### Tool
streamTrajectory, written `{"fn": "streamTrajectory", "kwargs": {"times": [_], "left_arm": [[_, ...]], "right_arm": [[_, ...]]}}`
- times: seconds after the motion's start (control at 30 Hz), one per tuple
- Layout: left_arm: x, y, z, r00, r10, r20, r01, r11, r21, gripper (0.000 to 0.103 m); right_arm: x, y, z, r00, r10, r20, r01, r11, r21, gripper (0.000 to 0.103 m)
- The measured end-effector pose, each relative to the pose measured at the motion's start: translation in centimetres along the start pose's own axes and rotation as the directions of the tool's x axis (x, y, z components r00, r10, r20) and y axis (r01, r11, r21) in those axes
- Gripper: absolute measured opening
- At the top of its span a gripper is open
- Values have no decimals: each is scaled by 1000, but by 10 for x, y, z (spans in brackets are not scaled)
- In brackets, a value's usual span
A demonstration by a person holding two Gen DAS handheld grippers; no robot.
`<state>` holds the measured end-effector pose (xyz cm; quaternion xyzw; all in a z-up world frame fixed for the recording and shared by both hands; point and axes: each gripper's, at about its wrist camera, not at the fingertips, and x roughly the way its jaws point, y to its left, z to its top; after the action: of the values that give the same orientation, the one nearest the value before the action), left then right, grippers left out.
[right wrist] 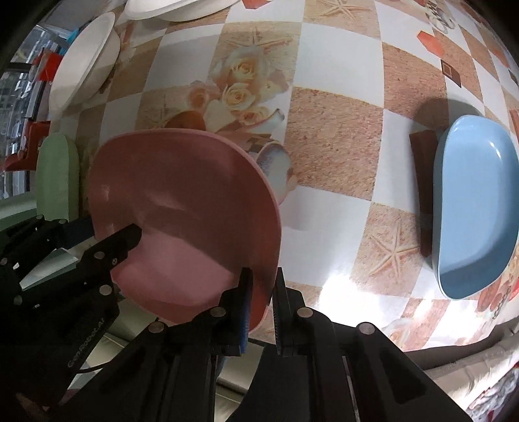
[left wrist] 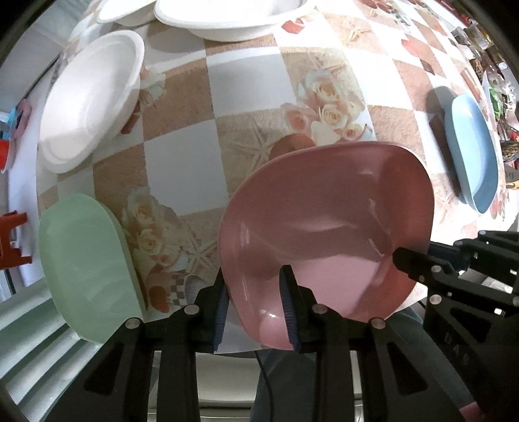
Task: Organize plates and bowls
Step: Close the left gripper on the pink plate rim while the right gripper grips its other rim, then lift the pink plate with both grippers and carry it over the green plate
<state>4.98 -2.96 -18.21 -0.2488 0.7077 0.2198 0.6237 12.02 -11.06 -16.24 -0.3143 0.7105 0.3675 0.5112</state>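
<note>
A pink plate point(left wrist: 324, 227) is held tilted above the table's near edge; it also shows in the right wrist view point(right wrist: 185, 211). My left gripper point(left wrist: 256, 305) is shut on its left rim, one finger on each side. My right gripper point(right wrist: 262, 302) is shut on its right rim; it also shows in the left wrist view point(left wrist: 421, 263). A green plate point(left wrist: 84, 269) lies at the left near edge. A blue plate point(right wrist: 476, 207) lies to the right. White bowls point(left wrist: 90, 100) sit at the far left and back point(left wrist: 227, 16).
The table has a checkered floral cloth point(left wrist: 181, 168). A red object point(left wrist: 13, 240) stands beyond the left edge. Cluttered items point(left wrist: 486, 48) lie at the far right. The table's near edge point(right wrist: 438, 344) runs under my grippers.
</note>
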Motion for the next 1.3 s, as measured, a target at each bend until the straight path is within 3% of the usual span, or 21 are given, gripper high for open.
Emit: {"fn": "streamTrajectory", "kwargs": {"times": [0.67, 0.93, 1.3], "left_arm": [[-11, -12, -7, 1000, -20, 20, 20, 1000, 6, 33], [19, -15, -7, 999, -22, -37, 22, 1000, 5, 33], [26, -6, -9, 999, -34, -28, 34, 999, -17, 33]], "right_arm": [[-42, 34, 8, 999, -21, 26, 20, 1000, 11, 13], [-7, 19, 13, 999, -29, -14, 29, 999, 20, 13], [2, 5, 10, 998, 43, -52, -41, 998, 41, 14]]}}
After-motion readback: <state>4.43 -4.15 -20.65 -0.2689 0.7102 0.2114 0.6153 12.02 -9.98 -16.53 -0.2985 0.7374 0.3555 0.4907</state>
